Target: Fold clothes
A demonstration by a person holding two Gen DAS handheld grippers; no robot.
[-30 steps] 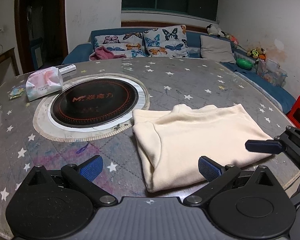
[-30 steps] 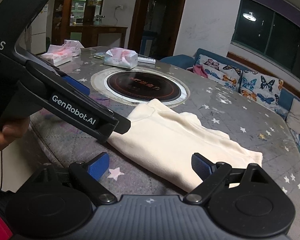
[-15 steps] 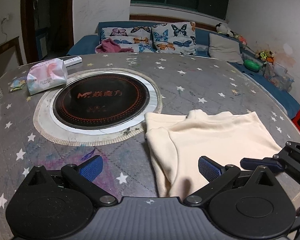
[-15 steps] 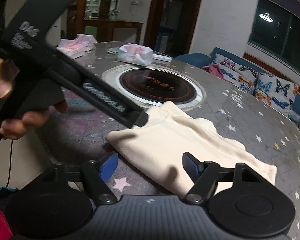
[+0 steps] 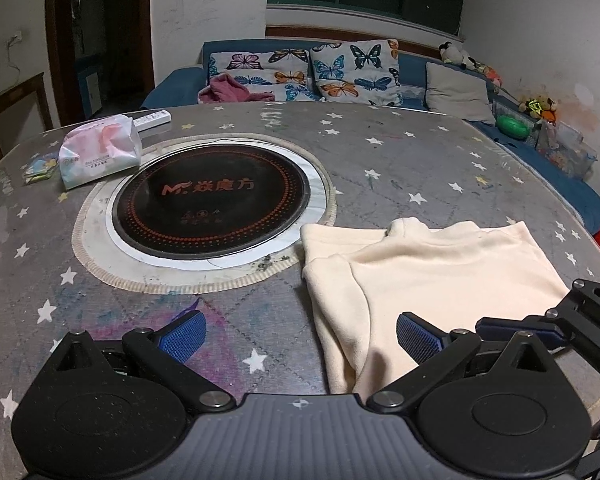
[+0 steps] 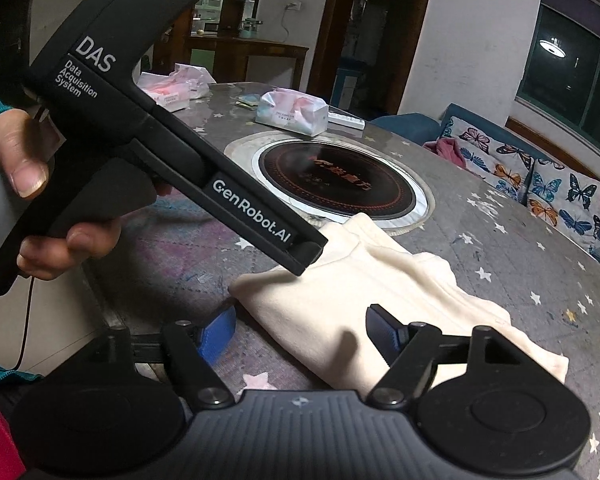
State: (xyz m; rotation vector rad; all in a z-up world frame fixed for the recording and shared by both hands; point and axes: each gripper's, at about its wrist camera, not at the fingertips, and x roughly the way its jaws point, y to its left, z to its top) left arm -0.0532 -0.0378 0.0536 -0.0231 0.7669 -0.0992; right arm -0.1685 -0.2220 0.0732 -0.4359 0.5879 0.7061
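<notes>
A cream garment (image 5: 428, 272), folded into a rough rectangle, lies flat on the star-patterned table (image 5: 380, 152), right of the round cooktop. My left gripper (image 5: 300, 338) hovers open over the garment's near left corner, its pads touching nothing. My right gripper (image 6: 302, 330) sits low at the garment's (image 6: 360, 280) near edge. Its jaws are opening; cloth lies between and below them, and the pads do not press on it. One finger of the right gripper (image 5: 512, 326) shows at the right of the left wrist view. A hand (image 6: 24, 168) holds the left gripper's black body (image 6: 160, 148).
A black round cooktop (image 5: 212, 200) is set into the table's middle. A tissue pack (image 5: 100, 152) and a white remote (image 5: 152, 118) lie at the far left. A blue sofa with butterfly cushions (image 5: 340, 72) runs behind. The table's edge is just below both grippers.
The left gripper has drawn back and left, so the garment sits further right in its view. The right gripper's jaws narrowed, then widened a little. The garment keeps its shape.
</notes>
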